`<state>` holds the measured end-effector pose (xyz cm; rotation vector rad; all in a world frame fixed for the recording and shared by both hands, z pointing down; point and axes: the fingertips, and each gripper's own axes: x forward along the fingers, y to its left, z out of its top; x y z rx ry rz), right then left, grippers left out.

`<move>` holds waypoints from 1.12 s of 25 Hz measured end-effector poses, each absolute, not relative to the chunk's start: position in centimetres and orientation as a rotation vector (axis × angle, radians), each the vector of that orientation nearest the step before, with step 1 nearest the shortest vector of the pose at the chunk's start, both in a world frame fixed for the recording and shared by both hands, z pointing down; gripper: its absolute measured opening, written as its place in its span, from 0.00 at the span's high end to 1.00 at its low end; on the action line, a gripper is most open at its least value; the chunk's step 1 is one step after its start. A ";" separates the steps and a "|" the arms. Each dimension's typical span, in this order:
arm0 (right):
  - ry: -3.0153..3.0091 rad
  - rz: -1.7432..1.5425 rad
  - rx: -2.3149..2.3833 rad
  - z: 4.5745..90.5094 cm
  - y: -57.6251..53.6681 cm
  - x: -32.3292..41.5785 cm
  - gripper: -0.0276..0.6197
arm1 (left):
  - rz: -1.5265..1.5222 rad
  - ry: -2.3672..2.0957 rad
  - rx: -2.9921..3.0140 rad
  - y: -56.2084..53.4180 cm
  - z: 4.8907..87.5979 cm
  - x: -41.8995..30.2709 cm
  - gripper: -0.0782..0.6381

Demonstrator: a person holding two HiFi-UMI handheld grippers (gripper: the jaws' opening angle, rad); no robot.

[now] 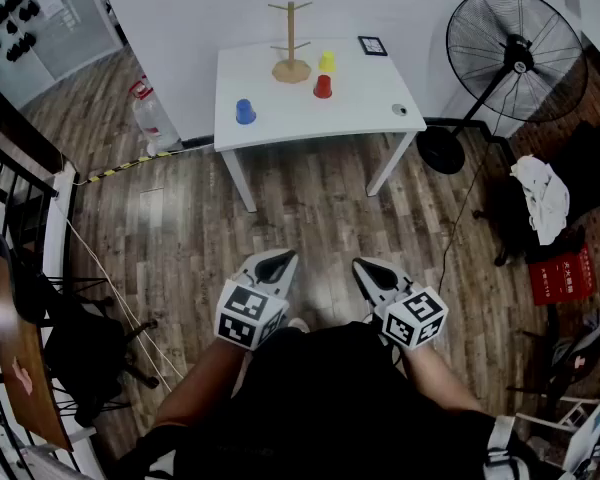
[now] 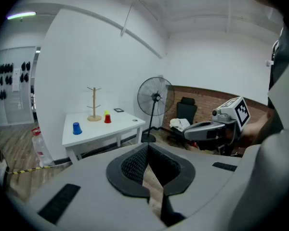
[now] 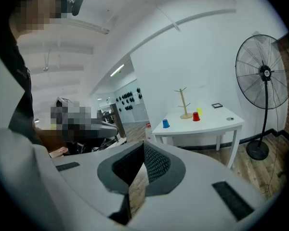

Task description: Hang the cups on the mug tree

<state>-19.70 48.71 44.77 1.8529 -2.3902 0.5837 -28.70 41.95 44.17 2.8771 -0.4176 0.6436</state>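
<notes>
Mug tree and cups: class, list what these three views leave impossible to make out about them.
Handles: the blue cup, red cup and yellow cup are too small in every view to show any.
Pegs: the mug tree is too small and far away to count them in any view.
Left gripper view: the red cup hides the yellow cup's lower part.

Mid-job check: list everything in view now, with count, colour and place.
table: one, white, against the far wall
mug tree: one, wooden, back of the table, pegs bare
blue cup: one, blue, table's front left
red cup: one, red, right of the mug tree
yellow cup: one, yellow, behind the red cup
fan: one, black, floor right of the table
bottle: one, clear, floor left of the table
crate: one, red, floor far right
left gripper: one, white, shut, empty, near the person
right gripper: one, white, shut, empty, beside it
</notes>
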 end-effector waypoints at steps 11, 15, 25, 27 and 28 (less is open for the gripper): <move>-2.421 0.583 1.841 44.6 48.0 -20.2 0.96 | 0.649 -0.422 2.866 41.5 44.1 -29.1 0.87; -2.474 0.581 1.805 43.7 47.2 -21.0 0.96 | 0.655 -0.434 2.853 41.1 44.3 -29.6 0.87; -2.399 0.584 1.812 44.8 46.6 -20.6 0.96 | 0.665 -0.432 2.820 40.2 46.0 -29.6 0.87; -2.390 0.602 1.826 44.7 46.2 -19.9 0.96 | 0.667 -0.418 2.812 39.9 46.3 -29.1 0.87; -2.386 0.615 1.832 44.8 46.0 -19.5 0.96 | 0.671 -0.411 2.813 39.7 46.4 -28.7 0.87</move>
